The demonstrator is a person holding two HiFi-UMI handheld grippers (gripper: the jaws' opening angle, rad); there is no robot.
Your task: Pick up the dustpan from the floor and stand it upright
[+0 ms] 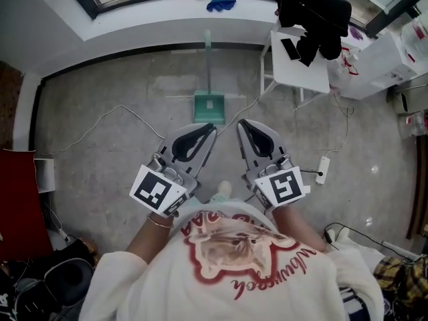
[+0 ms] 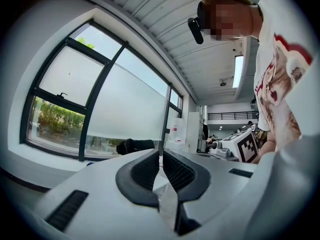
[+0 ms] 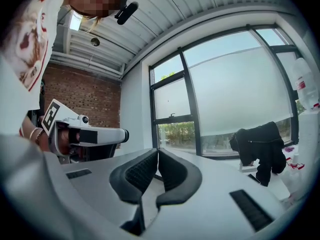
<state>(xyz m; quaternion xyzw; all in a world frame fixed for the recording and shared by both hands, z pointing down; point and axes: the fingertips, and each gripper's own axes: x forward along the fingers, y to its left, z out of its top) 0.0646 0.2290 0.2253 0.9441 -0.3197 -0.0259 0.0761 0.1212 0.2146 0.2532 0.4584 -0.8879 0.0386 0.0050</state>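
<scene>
Left gripper (image 1: 211, 128), right gripper (image 1: 242, 123): jaws clenched, empty; green dustpan (image 1: 208, 107) upright on floor (image 1: 120, 179) beyond.

Expect even daylight from the window (image 2: 100, 99); shadows on the floor (image 1: 100, 179) are soft. The 2 gripper views bend and darken at their rims; the near foreground seems slightly blurred.
</scene>
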